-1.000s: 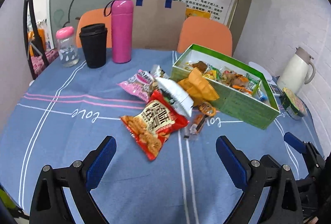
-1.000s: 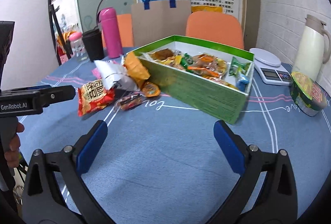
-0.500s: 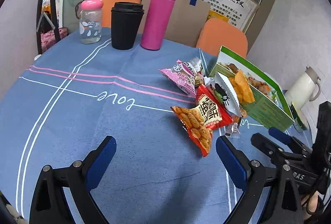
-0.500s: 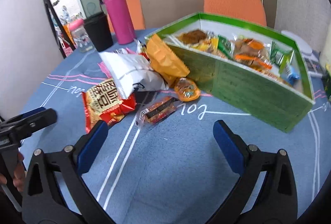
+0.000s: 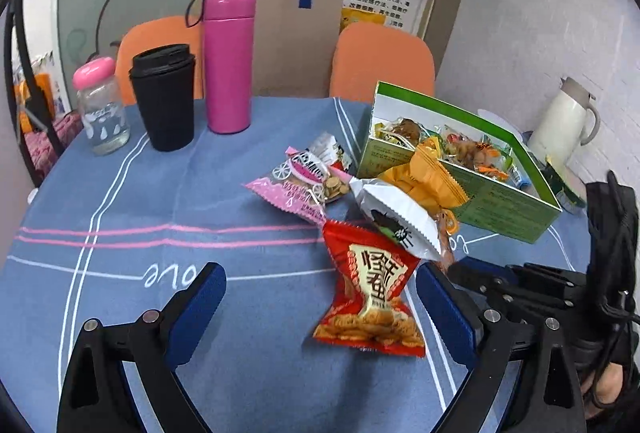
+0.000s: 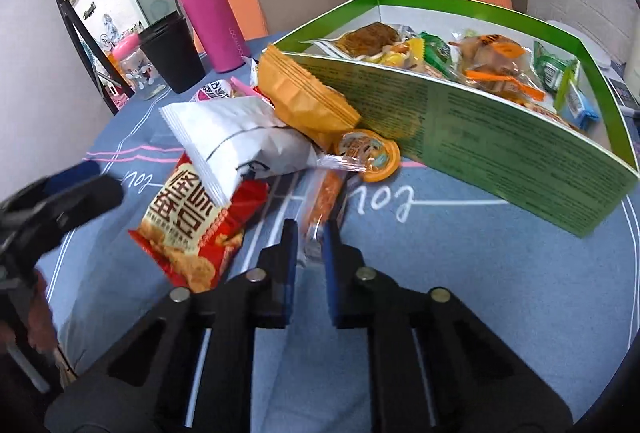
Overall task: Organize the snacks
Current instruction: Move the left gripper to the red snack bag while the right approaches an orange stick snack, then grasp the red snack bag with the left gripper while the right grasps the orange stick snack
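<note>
Loose snacks lie on the blue tablecloth (image 5: 160, 201) beside an open green box (image 5: 492, 201) holding several packets. My left gripper (image 5: 320, 297) is open just above the cloth, with the red snack bag (image 5: 372, 293) lying between its fingers, nearer the right one. A white bag (image 5: 396, 217) rests on the red bag's top end; a pink bag (image 5: 300, 185) and an orange bag (image 5: 428, 177) lie behind. My right gripper (image 6: 310, 249) is shut on the near end of a clear-wrapped orange snack stick (image 6: 324, 201). A round jelly cup (image 6: 368, 153) sits past it by the green box (image 6: 500, 153).
A pink flask (image 5: 228, 61), a black cup (image 5: 164, 97) and a small pink-lidded bottle (image 5: 100, 109) stand at the far left. A white jug (image 5: 564, 121) stands far right. Orange chairs and a brown paper bag (image 5: 292, 41) are behind the table.
My right gripper moved in to the pile and shut on the orange snack stick. My left gripper swung right, bringing the red bag between its open fingers.
</note>
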`<state>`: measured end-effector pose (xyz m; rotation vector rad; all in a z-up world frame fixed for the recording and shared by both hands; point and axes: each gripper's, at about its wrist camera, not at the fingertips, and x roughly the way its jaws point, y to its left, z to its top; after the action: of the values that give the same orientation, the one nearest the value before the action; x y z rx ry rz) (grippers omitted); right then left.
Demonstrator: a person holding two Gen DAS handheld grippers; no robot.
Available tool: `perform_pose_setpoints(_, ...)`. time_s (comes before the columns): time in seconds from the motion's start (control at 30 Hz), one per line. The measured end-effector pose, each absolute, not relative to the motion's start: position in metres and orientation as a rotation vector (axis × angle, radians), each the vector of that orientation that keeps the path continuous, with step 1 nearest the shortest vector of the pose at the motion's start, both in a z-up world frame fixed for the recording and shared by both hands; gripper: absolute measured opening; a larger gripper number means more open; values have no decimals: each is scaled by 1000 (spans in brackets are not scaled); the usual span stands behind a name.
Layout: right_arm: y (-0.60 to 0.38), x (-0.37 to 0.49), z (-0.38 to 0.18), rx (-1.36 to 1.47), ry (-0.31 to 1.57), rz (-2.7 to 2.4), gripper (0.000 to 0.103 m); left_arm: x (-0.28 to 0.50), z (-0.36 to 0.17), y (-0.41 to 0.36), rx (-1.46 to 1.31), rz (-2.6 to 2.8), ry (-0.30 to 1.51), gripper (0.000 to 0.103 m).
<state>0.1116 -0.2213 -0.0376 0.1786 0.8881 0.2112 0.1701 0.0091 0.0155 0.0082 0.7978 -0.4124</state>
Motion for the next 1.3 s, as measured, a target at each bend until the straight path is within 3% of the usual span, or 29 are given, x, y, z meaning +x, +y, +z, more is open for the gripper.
perform_pose_setpoints(0.13,-233,104,-41,174,895,188,13,179,4,-8,-14,-486,857,97)
perform_pose_setpoints(0.23,-234,103,-41,189,887,203,14,181,-9,-14,-8,-473,900,88)
perform_pose_setpoints(0.33,-228,101,-39,175,876,231,26,181,-18,-13,-36,-477,941,75)
perform_pose_setpoints(0.37,-226,100,-38,172,873,237,33,181,-19,-12,-43,-476,949,75)
perform_pose_setpoints(0.47,-223,102,-39,172,867,248,40,179,-20,-11,-52,-465,951,75)
perform_pose_setpoints(0.73,-219,119,-40,178,868,272,41,184,-18,-19,-46,-473,948,73)
perform_pose_setpoints(0.87,-218,128,-44,181,878,272,41,188,-17,-24,-35,-498,957,60)
perform_pose_setpoints(1.3,-228,140,-51,215,886,276,40,196,-26,-28,-20,-467,1031,60)
